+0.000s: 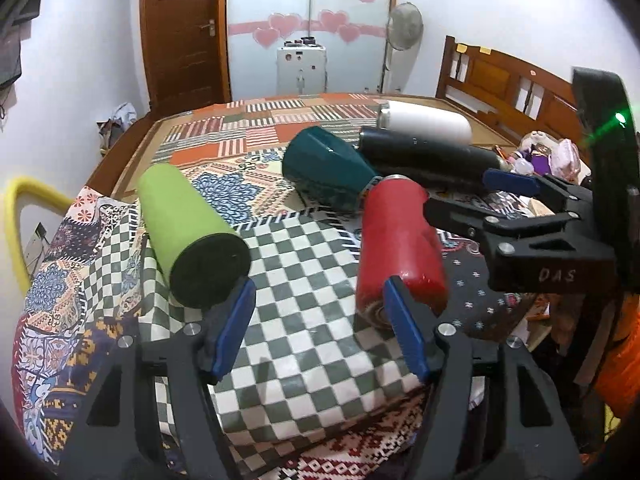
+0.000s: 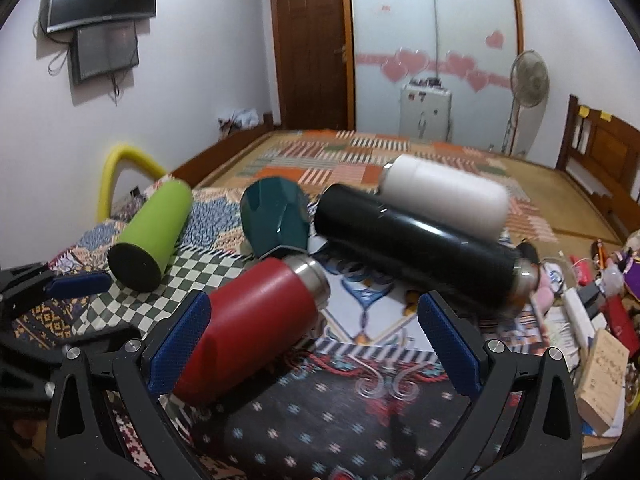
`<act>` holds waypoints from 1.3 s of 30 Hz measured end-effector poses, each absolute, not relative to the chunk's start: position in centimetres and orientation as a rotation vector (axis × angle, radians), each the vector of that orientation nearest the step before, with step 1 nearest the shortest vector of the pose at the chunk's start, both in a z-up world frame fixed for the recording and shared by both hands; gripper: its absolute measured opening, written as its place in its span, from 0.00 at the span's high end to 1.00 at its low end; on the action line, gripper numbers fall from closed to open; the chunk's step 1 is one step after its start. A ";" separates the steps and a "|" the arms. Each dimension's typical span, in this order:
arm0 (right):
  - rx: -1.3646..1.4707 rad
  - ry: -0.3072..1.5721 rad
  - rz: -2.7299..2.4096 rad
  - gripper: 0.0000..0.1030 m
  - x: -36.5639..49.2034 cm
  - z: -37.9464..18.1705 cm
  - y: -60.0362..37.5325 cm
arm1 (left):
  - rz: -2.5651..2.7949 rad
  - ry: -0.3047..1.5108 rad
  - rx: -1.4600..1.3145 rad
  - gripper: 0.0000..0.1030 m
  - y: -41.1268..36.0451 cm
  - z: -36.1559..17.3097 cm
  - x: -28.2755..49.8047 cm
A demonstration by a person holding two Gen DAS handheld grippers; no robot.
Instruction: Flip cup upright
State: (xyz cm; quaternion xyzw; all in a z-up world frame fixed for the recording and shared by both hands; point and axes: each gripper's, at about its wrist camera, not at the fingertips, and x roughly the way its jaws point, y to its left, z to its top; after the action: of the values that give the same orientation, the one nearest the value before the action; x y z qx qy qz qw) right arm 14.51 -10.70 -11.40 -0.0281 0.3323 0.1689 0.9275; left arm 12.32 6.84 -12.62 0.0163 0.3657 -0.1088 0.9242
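Note:
Several cups lie on their sides on the patterned cloth: a green one (image 1: 188, 224) (image 2: 154, 226), a teal one (image 1: 326, 168) (image 2: 276, 216), a red one (image 1: 400, 240) (image 2: 250, 320), a black one (image 1: 428, 154) (image 2: 416, 252) and a white one (image 1: 426, 120) (image 2: 444, 196). My left gripper (image 1: 320, 332) is open and empty, between the green and red cups; it also shows at the left edge of the right wrist view (image 2: 60, 284). My right gripper (image 2: 316, 352) is open, its left finger against the red cup's side. It shows in the left wrist view (image 1: 472, 200) beside the red cup.
A checked cloth (image 1: 304, 320) covers the near bed. Clutter of books and small items (image 2: 592, 320) lies at the right. A wooden headboard (image 1: 512, 80), a fan (image 1: 404, 28) and a white appliance (image 1: 302, 70) stand beyond. A yellow tube (image 2: 124, 168) is at the left.

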 end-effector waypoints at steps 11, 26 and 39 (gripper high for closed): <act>0.019 0.852 0.404 0.01 16.5 -12.4 -9.9 | -0.329 0.789 -0.067 0.35 7.1 -14.0 13.2; -0.008 1.029 0.444 0.15 19.1 -13.4 -9.6 | -0.370 0.767 -0.014 0.35 3.5 -14.3 13.0; 0.008 0.992 0.491 0.37 17.7 -12.0 -10.9 | -0.303 0.718 0.002 0.35 4.8 -12.7 10.9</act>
State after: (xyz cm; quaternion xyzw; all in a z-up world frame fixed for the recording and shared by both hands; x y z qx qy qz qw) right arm 17.69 -10.89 -11.96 0.0037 0.4710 0.2332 0.8507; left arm 10.95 4.84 -12.70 0.0010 0.3499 -0.1478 0.9250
